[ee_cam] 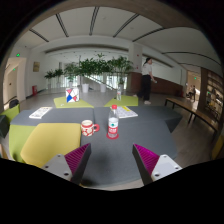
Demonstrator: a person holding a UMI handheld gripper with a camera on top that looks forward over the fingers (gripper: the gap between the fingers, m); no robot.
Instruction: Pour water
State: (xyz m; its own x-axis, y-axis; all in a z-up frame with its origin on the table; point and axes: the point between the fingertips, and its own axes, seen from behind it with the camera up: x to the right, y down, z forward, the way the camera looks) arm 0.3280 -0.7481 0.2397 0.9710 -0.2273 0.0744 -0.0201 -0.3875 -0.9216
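Big hall, a person (148, 80) standing far back by plants (95, 68). Grey counter (140, 135) ahead. Gripper (112, 160) spread wide, holding nothing. Bottle (113, 124) and red cup (88, 128) stand side by side mid-counter, beyond the fingers.

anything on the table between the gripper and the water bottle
Nothing visible does. The gripper is open, and only bare grey table lies between its fingers and the bottle, which stands upright beyond them. The red mug stands just beside the bottle, apart from it, off the straight path.
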